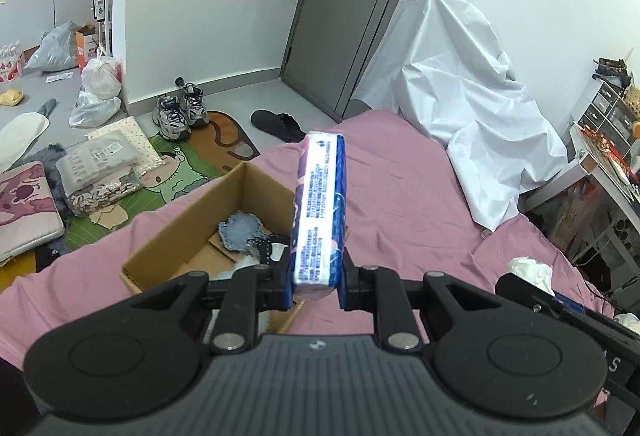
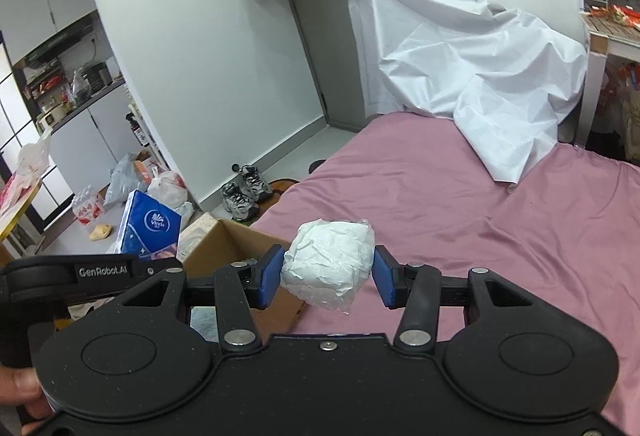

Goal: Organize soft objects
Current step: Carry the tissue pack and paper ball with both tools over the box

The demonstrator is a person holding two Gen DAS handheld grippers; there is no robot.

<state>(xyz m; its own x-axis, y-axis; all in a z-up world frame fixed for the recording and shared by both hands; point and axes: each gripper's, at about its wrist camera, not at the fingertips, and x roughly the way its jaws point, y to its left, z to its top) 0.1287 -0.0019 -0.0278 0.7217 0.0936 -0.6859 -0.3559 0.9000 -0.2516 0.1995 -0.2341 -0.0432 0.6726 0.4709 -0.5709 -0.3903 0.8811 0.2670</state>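
My left gripper (image 1: 315, 286) is shut on a blue and white tissue pack (image 1: 320, 207), held on edge in the air beside the open cardboard box (image 1: 180, 232) on the pink bed. Inside the box lie a grey-blue cloth (image 1: 240, 232) and a dark dotted fabric piece (image 1: 274, 246). In the right wrist view, my right gripper (image 2: 326, 276) is shut on a crumpled white soft bundle in clear wrap (image 2: 330, 262), lifted above the bed near the box's (image 2: 232, 240) corner. The same tissue pack (image 2: 150, 230) and the left gripper's body (image 2: 92, 270) appear at the left there.
A white sheet (image 1: 452, 83) drapes over something at the bed's far end. The floor at left holds sneakers (image 1: 180, 109), a slipper (image 1: 280, 123), plastic bags (image 1: 98, 91) and packaged fabrics (image 1: 100, 163). A desk with drawers (image 1: 608, 131) stands at right. A hand (image 2: 22, 392) grips the left handle.
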